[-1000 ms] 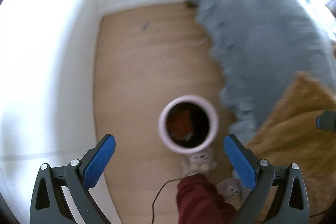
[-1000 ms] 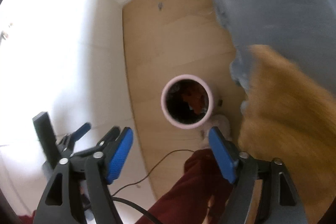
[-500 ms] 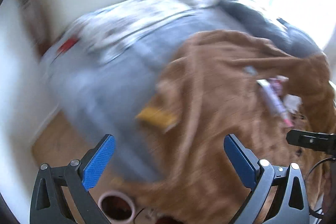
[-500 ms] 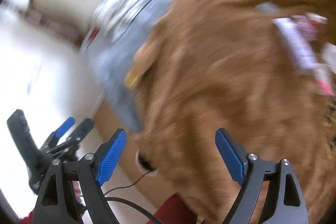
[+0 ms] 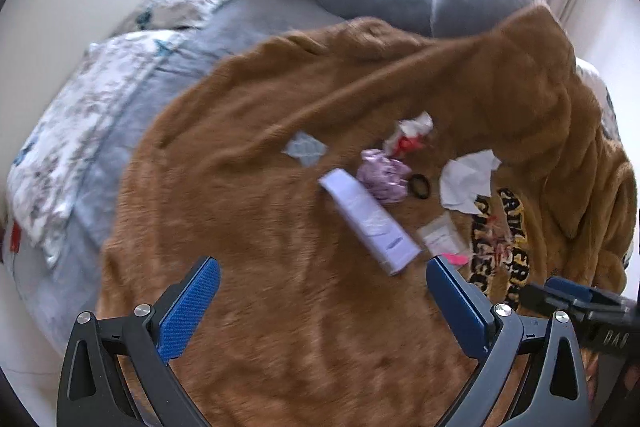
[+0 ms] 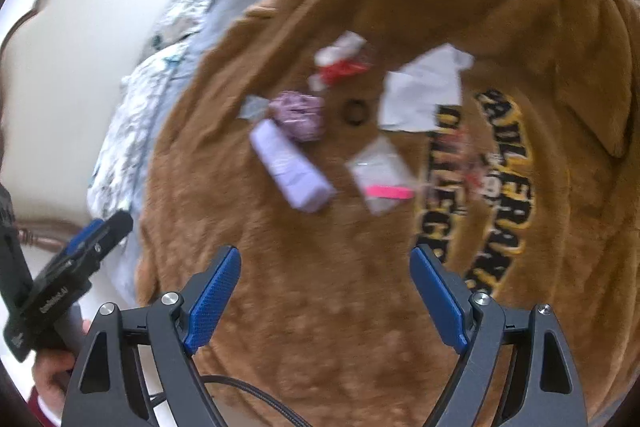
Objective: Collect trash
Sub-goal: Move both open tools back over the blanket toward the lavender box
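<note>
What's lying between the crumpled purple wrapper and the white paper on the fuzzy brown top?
A small black hair tie lies between the purple wrapper and the white paper, on the brown top. The right wrist view shows it best.

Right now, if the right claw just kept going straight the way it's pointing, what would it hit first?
Most likely the brown fleece garment spread on the bed. The open right claw holds nothing, and bare fleece fills its line. The lilac box lies further up, apparently off that line, though depth is unclear.
</note>
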Motion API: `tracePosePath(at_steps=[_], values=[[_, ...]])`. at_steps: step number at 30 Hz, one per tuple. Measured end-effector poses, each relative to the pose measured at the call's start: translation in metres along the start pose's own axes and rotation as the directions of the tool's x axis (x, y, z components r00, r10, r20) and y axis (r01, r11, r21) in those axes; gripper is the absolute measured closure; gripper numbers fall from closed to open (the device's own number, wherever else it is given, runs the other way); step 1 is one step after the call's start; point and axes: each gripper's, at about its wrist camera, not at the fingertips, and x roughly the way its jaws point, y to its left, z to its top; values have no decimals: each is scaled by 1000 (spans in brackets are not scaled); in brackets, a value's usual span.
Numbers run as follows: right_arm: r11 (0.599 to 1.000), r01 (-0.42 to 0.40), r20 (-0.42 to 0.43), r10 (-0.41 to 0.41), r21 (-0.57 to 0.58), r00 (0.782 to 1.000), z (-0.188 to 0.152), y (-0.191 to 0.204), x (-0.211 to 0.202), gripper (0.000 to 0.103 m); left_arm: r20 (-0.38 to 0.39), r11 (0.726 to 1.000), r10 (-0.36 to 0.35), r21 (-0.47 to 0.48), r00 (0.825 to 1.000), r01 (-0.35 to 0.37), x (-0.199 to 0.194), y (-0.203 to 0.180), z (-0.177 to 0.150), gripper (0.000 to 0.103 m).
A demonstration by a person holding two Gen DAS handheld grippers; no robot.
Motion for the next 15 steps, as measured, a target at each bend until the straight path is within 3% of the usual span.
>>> tracePosePath(at_steps=[6, 10, 15], values=[[999, 13, -44, -12, 32, 999, 13, -40, 10, 17, -123, 1000, 11, -24, 992, -14, 66, -34, 21, 0], [997, 18, -56, -13, 82, 998, 17, -58, 16, 17, -232, 996, 26, -80, 972, -46, 116, -39, 25, 0], [994, 16, -81, -7, 109, 997, 23, -62, 27, 17, -318, 994, 44, -78, 947, -72, 161, -42, 23, 0]])
